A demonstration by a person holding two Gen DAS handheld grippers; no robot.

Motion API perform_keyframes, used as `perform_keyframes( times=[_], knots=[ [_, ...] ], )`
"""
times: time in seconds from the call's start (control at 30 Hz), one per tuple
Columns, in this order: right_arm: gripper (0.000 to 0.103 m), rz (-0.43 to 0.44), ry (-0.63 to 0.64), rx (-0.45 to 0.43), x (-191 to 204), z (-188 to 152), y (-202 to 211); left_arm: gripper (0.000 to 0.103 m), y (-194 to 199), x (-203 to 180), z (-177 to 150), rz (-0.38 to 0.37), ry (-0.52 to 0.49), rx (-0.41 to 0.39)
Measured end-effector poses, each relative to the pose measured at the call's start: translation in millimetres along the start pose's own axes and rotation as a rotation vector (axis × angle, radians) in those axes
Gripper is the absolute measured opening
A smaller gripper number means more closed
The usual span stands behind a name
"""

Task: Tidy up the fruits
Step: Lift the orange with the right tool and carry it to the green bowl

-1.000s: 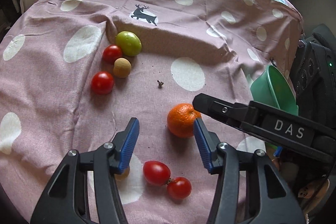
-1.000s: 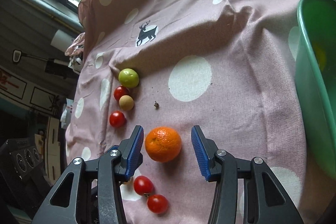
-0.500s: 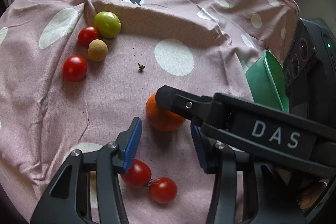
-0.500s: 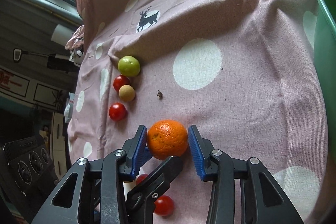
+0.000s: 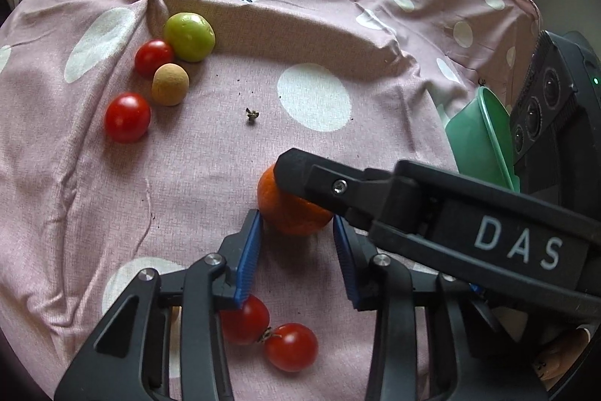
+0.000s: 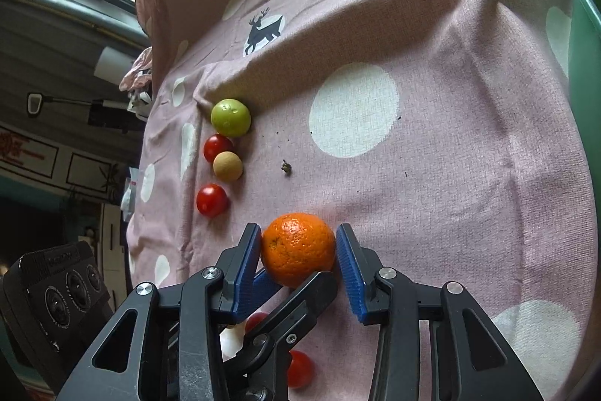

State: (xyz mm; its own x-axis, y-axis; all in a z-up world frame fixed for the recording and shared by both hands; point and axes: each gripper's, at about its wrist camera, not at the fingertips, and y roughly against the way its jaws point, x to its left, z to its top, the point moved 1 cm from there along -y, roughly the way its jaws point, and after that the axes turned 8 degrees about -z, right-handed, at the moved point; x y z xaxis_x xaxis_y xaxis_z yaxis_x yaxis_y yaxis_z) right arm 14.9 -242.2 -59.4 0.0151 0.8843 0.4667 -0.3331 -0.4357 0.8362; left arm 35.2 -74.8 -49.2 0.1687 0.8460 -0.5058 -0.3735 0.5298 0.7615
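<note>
An orange (image 6: 298, 252) lies on the pink dotted cloth (image 6: 450, 194). My right gripper (image 6: 298, 227) is shut on it, a blue pad pressed to each side. In the left wrist view the orange (image 5: 289, 213) sits at the tips of my left gripper (image 5: 296, 216). Its jaws are closing and both pad tips touch the fruit. The right gripper's black finger (image 5: 319, 179) crosses over the orange's top and hides part of it. The left gripper's finger (image 6: 311, 292) shows under the orange in the right wrist view.
At the far left lie a green fruit (image 5: 189, 36), a tan round fruit (image 5: 170, 84) and two red tomatoes (image 5: 127, 117). Two joined tomatoes (image 5: 291, 346) lie under my left gripper. A green bowl (image 5: 484, 145) stands at the right, beside a black device (image 5: 552, 100). A stem scrap (image 5: 252, 115) lies mid-cloth.
The right jaws closed onto the orange. My left gripper moved forward over the joined tomatoes and its jaws narrowed around the same orange. The right finger now lies across the left view.
</note>
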Motion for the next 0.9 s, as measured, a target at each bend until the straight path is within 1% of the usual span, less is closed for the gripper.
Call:
perform_keyframes(
  times=[0.2, 0.37, 0.9],
  knots=[
    [0.044, -0.001, 0.019, -0.018, 4, -1, 5, 0.038, 7, -2, 0, 0.007, -0.008, -0.020],
    [0.044, -0.011, 0.047, -0.054, 12, -4, 14, 0.038, 15, -5, -1, -0.009, -0.021, -0.044],
    [0.044, -0.011, 0.119, -0.170, 33, -10, 39, 0.038, 39, -17, -1, -0.025, -0.068, -0.136]
  ],
)
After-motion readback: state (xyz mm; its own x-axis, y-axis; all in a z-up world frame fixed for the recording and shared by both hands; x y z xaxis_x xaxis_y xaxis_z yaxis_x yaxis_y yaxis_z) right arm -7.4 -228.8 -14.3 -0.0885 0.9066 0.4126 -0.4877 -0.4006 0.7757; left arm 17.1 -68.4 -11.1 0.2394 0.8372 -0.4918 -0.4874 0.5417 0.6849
